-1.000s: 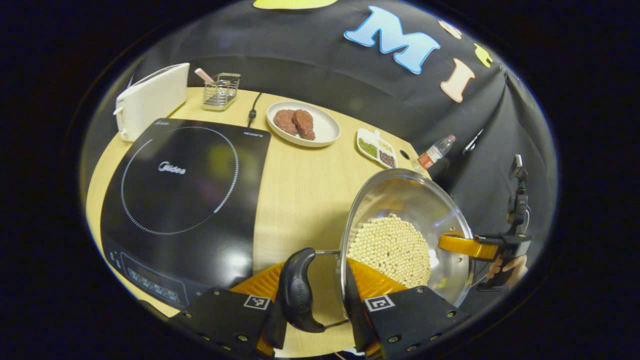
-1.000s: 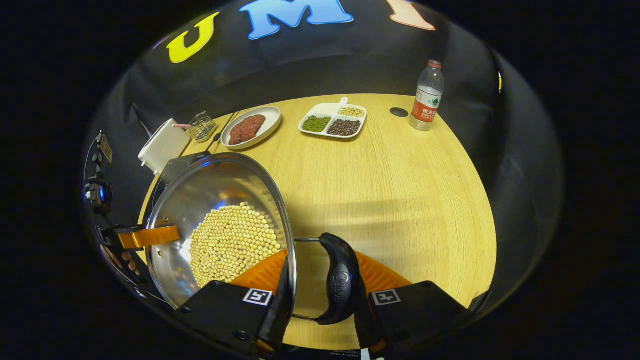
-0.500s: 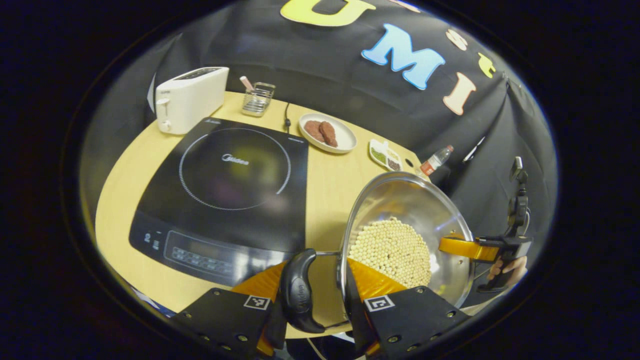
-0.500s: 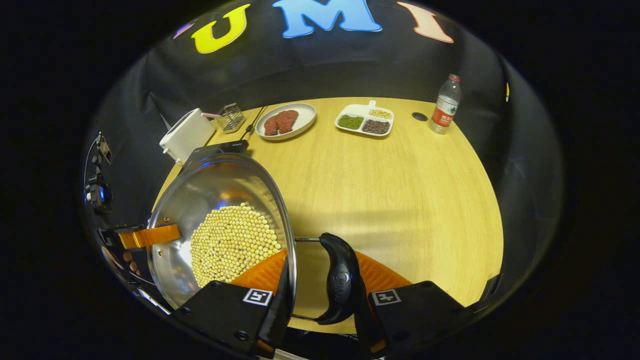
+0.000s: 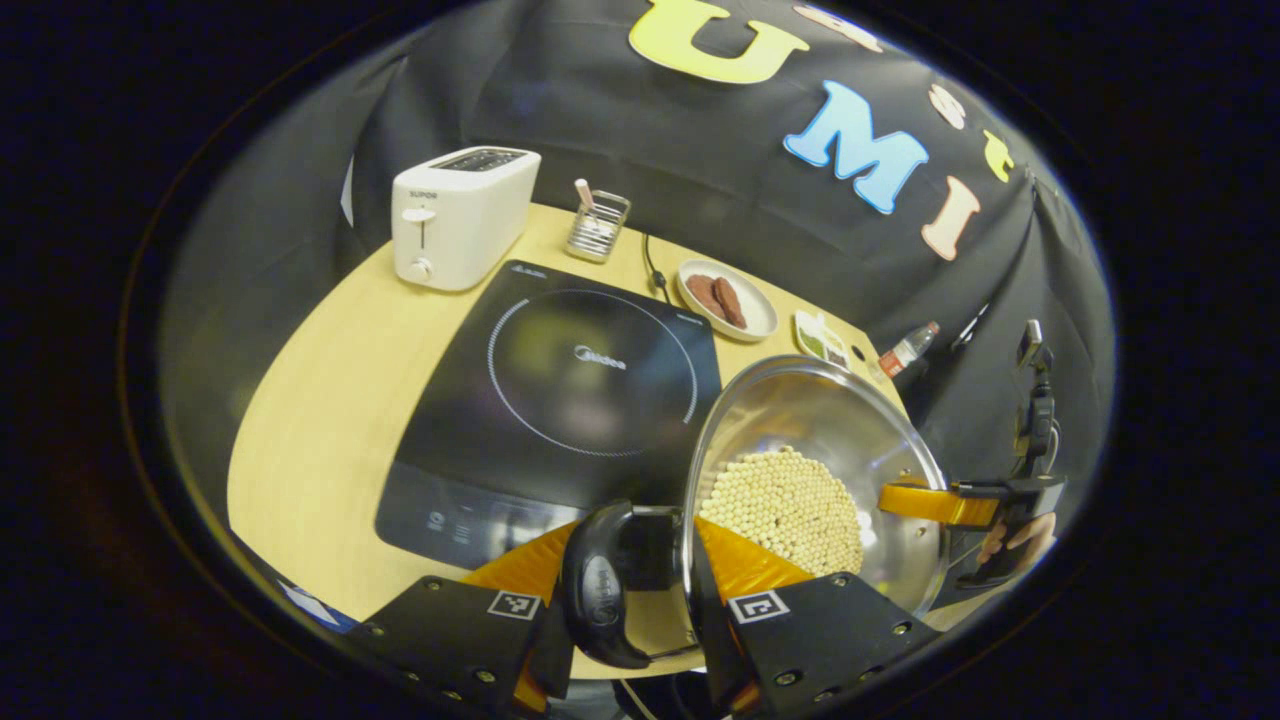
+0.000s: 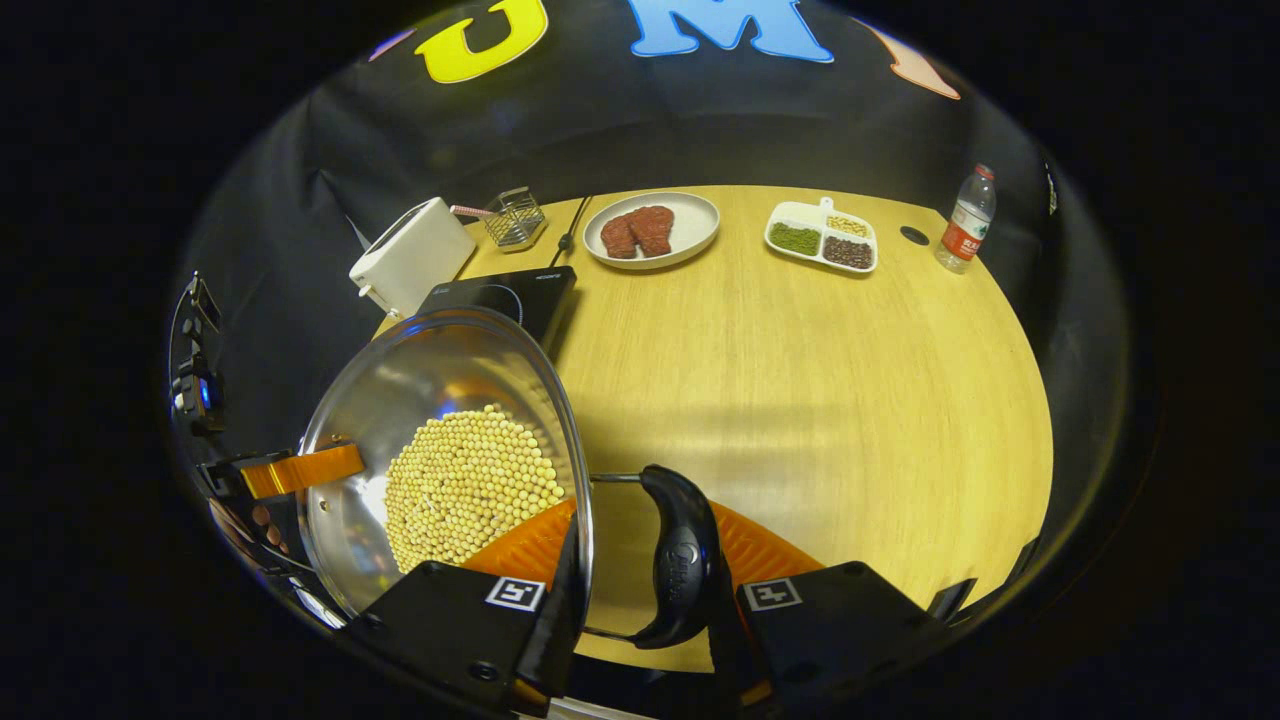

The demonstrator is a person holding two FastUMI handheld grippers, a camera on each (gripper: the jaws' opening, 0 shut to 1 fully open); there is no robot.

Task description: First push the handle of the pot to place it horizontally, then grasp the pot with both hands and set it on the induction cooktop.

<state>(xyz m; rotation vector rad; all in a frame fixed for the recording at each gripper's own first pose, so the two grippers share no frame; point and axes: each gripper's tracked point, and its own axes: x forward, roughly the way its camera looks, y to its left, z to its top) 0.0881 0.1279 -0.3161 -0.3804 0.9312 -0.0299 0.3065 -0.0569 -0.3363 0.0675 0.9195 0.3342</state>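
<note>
The left tongs (image 5: 625,590) are gripping one of the pot's black side handles (image 5: 598,585), with one finger on the outer face of the handle and the other against the pot wall just inside the rim, so the jaws are standing closed down on that handle loop. The right tongs (image 6: 640,590) are doing the same on the opposite handle (image 6: 678,570), closed on it with the pot rim (image 6: 578,500) running up beside one finger. In the left gripper view the far tongs (image 5: 960,500) are showing across the pot, with a hand (image 5: 1015,540) holding them.

The pot (image 5: 810,470) is a shiny steel one, holding a layer of pale round beans (image 5: 785,505), and it is being carried between the two tongs above the near edge of the worktop (image 5: 330,400). In the left gripper view it is hanging just beside the near right corner of the induction cooktop (image 5: 570,400), partly overlapping that corner; whether it is touching the glass cannot be told.

Behind the cooktop a white toaster (image 5: 455,215) and a small wire basket (image 5: 597,225) are standing. A plate of meat slices (image 6: 652,230), a divided dish of beans (image 6: 822,238) and a water bottle (image 6: 966,222) are sitting along the far side of the worktop.
</note>
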